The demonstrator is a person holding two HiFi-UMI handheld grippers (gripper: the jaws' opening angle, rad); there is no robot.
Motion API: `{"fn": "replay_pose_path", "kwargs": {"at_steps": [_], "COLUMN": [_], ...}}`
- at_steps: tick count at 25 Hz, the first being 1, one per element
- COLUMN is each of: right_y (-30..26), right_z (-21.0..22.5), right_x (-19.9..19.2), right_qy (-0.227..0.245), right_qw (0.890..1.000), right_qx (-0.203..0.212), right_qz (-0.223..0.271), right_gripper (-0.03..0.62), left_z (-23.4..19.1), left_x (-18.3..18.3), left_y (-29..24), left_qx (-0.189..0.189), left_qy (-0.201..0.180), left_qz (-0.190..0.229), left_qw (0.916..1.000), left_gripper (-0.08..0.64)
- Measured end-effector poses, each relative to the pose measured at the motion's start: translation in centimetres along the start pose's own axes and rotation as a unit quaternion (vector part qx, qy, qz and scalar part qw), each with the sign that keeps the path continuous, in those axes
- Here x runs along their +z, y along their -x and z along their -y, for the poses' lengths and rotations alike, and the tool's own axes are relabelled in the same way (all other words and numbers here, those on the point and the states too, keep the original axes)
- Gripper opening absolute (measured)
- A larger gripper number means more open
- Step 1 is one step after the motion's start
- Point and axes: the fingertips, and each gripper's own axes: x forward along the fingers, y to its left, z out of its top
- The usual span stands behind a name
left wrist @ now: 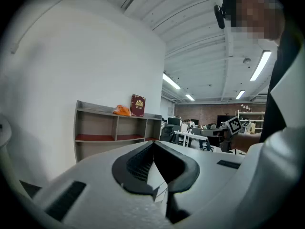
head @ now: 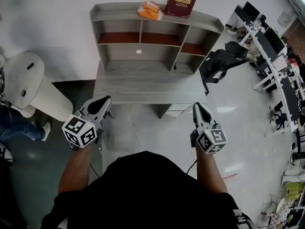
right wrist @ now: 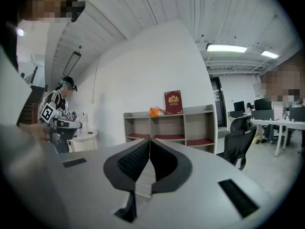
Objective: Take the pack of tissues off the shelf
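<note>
Far left in the head view: a white ribbed stand [head: 29, 82] against the wall, with a jeans-clad leg [head: 19, 128] of another person just below it.

Next along, the left gripper [head: 106, 99], held low in front of the person's body, short of the grey desk [head: 143, 87]. Jaws pressed together in the left gripper view, ribbed pads meeting at the tip, nothing between them.

Centre, against the white wall: a grey shelf unit [head: 157, 37] standing on the back of the desk, with red-brown boards in its upper compartments. On its top board, the orange pack of tissues [head: 150, 10] – left of the middle, lying just beside a dark red book [head: 181, 0] that stands upright to its right. Well apart from both grippers, touched by neither.

Right of centre, the right gripper [head: 197, 105], level with the left one and also short of the desk's front edge. Jaws closed tip to tip in the right gripper view – empty, aimed toward the shelf unit with the pack above the jaw line.

Further right, a black office chair [head: 221, 61] beside the desk, then rows of office desks with monitors [head: 271, 42] at the far right.
</note>
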Motion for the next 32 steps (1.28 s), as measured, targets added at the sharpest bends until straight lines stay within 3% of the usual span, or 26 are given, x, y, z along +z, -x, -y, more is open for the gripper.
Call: {"fn": "replay_pose_path", "kwargs": {"at_steps": [20,32], "right_y": [0.3,-1.5], "right_z": [8.5,8.5], "right_x": [-3.2,-4.0], "right_qy": [-0.032,-0.043], "right_qw": [0.998,0.998], "right_qx": [0.047,0.04], "right_qz": [-0.011,-0.032], "right_gripper": [0.014,0.014], "left_z": [7.7,4.3], "left_x": [-2.1,-4.5], "left_y": [-5.8,-7.9], "left_qx": [0.027,0.025], "left_qy": [-0.015,0.016], "left_qz": [-0.033,-0.046], "left_qw": [0.999,0.9985], "left_gripper": [0.017,0.018]}}
